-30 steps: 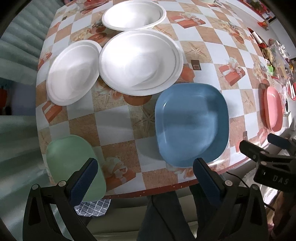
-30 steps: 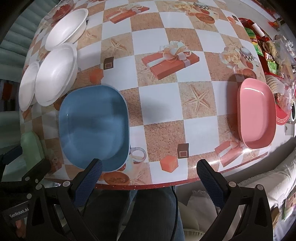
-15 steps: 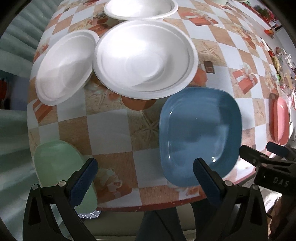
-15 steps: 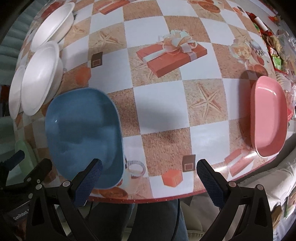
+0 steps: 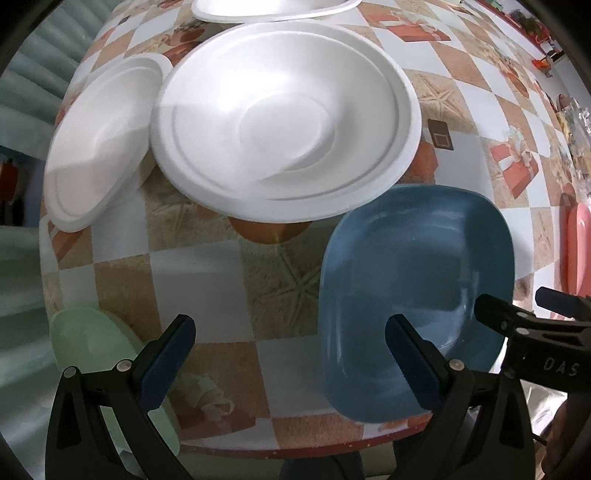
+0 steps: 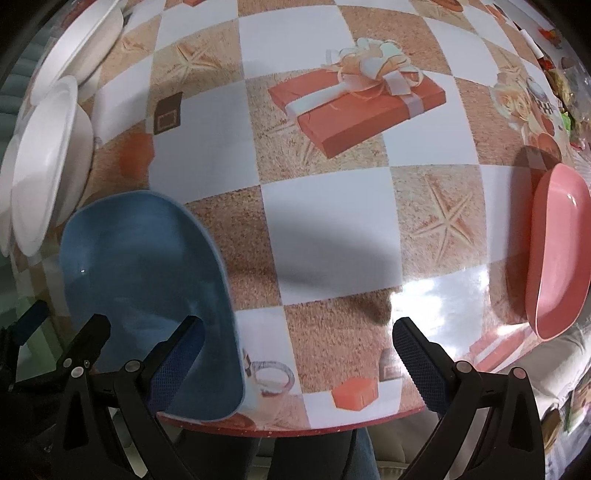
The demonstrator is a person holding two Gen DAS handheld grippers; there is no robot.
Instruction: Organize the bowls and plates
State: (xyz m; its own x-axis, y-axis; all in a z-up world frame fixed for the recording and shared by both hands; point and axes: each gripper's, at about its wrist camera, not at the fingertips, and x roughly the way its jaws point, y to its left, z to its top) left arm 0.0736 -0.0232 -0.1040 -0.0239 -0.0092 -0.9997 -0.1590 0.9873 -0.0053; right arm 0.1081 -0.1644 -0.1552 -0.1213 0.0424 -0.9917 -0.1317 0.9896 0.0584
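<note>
1. Plates and bowls sit on the worktop (image 6: 332, 229), a round top under a checkered cloth printed with gift boxes and starfish.
2. The big white plate (image 5: 284, 122) lies far of the left gripper (image 5: 290, 345), overlapping a smaller white plate (image 5: 99, 144) on its left; a white bowl (image 5: 273, 9) lies farther still.
3. The blue dish (image 5: 417, 284) rests at the near edge, right of centre in the left view. The left gripper's jaws are spread wide and hold nothing; the right pad overlaps the dish's near part in the view, and contact cannot be told.
4. The pink dish (image 6: 557, 251) lies at the right edge, well apart from the blue dish (image 6: 147, 280).
5. The green dish (image 5: 96, 347) sits at the near left edge, partly behind the left gripper's left finger.
6. The right gripper (image 6: 295, 354) has its jaws spread wide and empty above the near edge; its left pad overlaps the blue dish's right rim in the view, its right pad is over bare cloth.
</note>
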